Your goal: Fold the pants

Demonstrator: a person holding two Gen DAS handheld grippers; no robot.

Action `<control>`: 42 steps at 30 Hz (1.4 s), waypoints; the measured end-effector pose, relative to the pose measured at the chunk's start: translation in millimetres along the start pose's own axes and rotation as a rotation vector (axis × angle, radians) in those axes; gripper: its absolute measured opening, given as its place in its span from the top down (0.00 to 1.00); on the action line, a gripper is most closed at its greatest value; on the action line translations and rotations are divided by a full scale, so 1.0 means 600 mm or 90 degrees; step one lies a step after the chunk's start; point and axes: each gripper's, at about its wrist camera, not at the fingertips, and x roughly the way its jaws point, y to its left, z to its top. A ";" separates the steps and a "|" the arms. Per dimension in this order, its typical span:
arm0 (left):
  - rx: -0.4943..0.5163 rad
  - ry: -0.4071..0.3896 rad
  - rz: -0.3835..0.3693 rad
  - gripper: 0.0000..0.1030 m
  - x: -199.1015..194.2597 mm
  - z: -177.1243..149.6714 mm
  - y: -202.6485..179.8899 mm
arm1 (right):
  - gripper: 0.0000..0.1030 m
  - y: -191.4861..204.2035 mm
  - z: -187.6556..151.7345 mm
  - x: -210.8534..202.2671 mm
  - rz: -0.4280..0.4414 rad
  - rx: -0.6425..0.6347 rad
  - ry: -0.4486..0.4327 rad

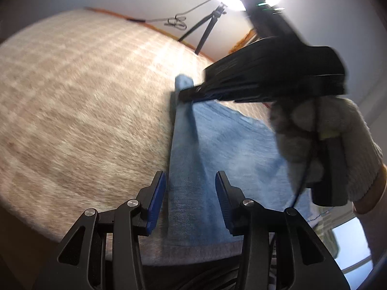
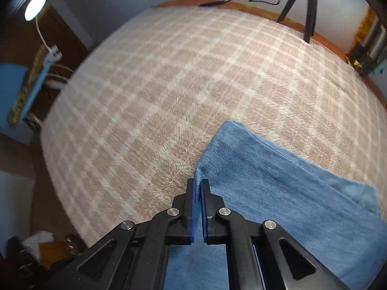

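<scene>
Bed: plaid beige blanket (image 2: 169,91) fills most of both views; it carries the pants.
Pants: blue denim pants (image 2: 278,193) lie in the lower right of the right wrist view and run up the centre-right of the left wrist view, where a raised fold edge (image 1: 183,130) stretches from the lower middle to the upper middle of the frame.
Long axis: that fold edge runs roughly along the line of the left fingers, from between them away toward the right gripper.
Right gripper: right gripper (image 2: 198,188), seen in the left wrist view in a gloved hand (image 1: 338,145), has its fingers pressed together on the denim at the far end of the edge, pinching the cloth.
Left gripper: left gripper (image 1: 189,193) has its fingers spread wide, the near end of the edge lying between them; whether they touch the cloth I cannot tell.
Nearer hand: left one, by my reading, since the free near end sits straight ahead in its gap.
Next move: probably closing the left fingers on that edge, so both ends are held.
Risk: motion blur hints the cloth is moving, so the edge may slip out.
</scene>
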 end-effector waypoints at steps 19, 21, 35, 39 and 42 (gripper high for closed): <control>0.107 -0.069 0.034 0.92 0.017 0.008 -0.078 | 0.48 -0.018 0.026 -0.039 0.002 -0.008 0.005; 0.126 -0.074 0.031 0.92 0.008 0.003 -0.092 | 0.44 -0.007 0.027 -0.026 -0.020 -0.025 0.029; 0.215 -0.036 -0.036 0.93 0.015 0.014 -0.196 | 0.95 -0.081 -0.012 -0.107 -0.037 -0.011 -0.031; 0.251 -0.027 -0.058 0.93 0.023 0.007 -0.237 | 0.96 -0.147 -0.039 -0.171 -0.005 0.044 -0.089; 0.261 -0.012 -0.084 0.93 0.034 0.005 -0.272 | 0.97 -0.193 -0.066 -0.209 0.005 0.072 -0.120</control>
